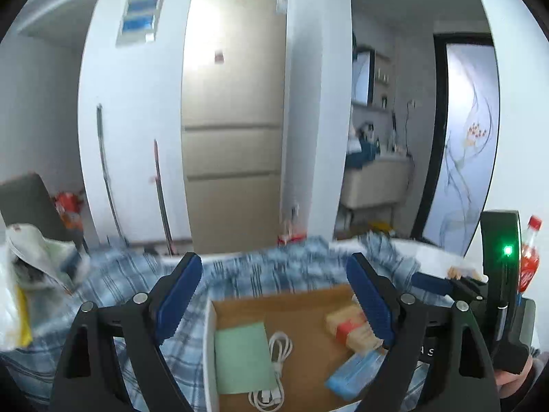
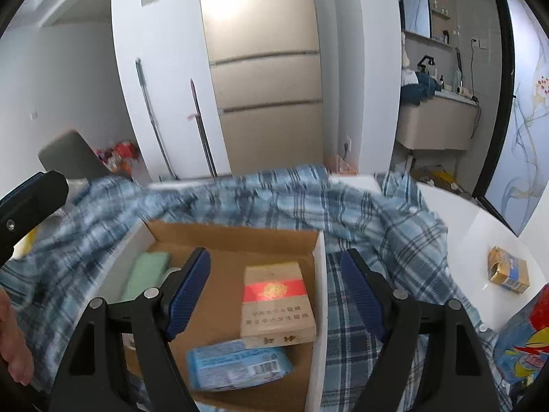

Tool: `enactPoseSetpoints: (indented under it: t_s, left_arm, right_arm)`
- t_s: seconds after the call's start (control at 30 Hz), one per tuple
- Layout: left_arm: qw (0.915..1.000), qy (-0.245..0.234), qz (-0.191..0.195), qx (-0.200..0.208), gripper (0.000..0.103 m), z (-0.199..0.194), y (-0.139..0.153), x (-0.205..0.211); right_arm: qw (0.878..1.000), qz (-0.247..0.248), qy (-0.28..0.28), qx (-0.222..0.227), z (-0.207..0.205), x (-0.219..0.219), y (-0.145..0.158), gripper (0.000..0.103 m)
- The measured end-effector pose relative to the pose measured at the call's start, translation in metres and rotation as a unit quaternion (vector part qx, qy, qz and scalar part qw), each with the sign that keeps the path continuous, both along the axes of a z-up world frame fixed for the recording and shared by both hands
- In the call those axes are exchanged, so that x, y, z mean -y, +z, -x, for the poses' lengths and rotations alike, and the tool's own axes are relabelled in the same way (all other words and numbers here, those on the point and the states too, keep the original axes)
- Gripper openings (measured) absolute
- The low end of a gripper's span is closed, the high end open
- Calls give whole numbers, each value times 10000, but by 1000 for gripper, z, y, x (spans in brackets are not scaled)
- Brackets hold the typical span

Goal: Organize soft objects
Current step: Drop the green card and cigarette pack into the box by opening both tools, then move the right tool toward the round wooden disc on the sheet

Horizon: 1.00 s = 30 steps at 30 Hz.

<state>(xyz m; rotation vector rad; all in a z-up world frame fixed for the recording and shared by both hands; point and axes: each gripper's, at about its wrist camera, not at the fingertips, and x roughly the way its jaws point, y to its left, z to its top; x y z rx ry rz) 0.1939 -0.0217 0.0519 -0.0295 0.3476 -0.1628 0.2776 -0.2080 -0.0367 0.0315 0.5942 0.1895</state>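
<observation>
White walls and a tall beige fridge (image 1: 233, 113) fill the background of both views, with a bathroom alcove at the upper right.

Low in the left wrist view, the left gripper (image 1: 274, 302) stands with its jaws spread wide and nothing between the ribbed blue pads (image 1: 178, 295), only blurred cloth and box beyond. At the far right of that frame the right gripper's body shows with a green light, and behind it a clear bottle (image 1: 530, 254) with a red cap and red label; the right view does not show that bottle. Under the jaws sits an open cardboard box (image 1: 295, 300) with white outer walls, holding a flat mint-green slab (image 1: 242, 360), a coiled white cable (image 1: 274, 370), a tan packet with a red band (image 1: 353, 329) and a soft blue plastic pack (image 1: 350, 374).

The right gripper (image 2: 276, 295) is likewise parted and empty, poised over the same box (image 2: 233, 237). Here the tan carton (image 2: 276, 300) reads sharply, its printing legible as characters, and the crinkly blue pack (image 2: 236, 364) shows a barcode; the cable is barely visible. Only this view shows a small gold and blue carton (image 2: 509, 269) on the bare white tabletop (image 2: 480, 226) at right, a colourful bag (image 2: 525, 340) at the lower right edge, and a bare hand (image 2: 12, 340) at the lower left.

Blue plaid cloth (image 2: 377, 213), soft and rumpled, lies draped around the box on the table, bunched behind and beside it.
</observation>
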Motion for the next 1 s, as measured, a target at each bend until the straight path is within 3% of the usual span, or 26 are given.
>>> enactPoseSetpoints:
  t_s: [0.07, 0.17, 0.23, 0.27, 0.37, 0.47, 0.6, 0.7, 1.0]
  left_arm:
    - [9997, -32, 31, 226, 88, 18, 18, 0]
    - [9984, 29, 5, 562, 89, 47, 40, -1]
    - [9971, -12, 8, 757, 94, 68, 53, -1]
    - [9963, -43, 16, 858, 103, 81, 59, -1]
    - [9931, -49, -90, 1170, 103, 110, 68, 0]
    - [9926, 5, -163, 1204, 103, 129, 70, -1]
    - [9931, 92, 29, 1166, 103, 155, 59, -11]
    - [9951, 57, -42, 990, 103, 162, 40, -16]
    - [9985, 205, -211, 458, 103, 156, -14, -30]
  right_arm:
    - [9998, -129, 4, 171, 11, 3, 15, 79]
    - [9984, -127, -37, 559, 35, 1, 34, 92]
    - [9971, -75, 13, 760, 51, -2, 44, 93]
    - [9966, -61, 66, 825, 59, -4, 48, 93]
    - [9932, 30, 108, 1155, 86, -5, 61, 96]
    - [9867, 142, 32, 1619, 114, -5, 72, 103]
    - [9841, -22, 245, 1761, 139, 1, 78, 103]
    - [9844, -53, 373, 1718, 151, 4, 72, 103]
    - [9886, 266, 578, 1368, 159, 3, 30, 103]
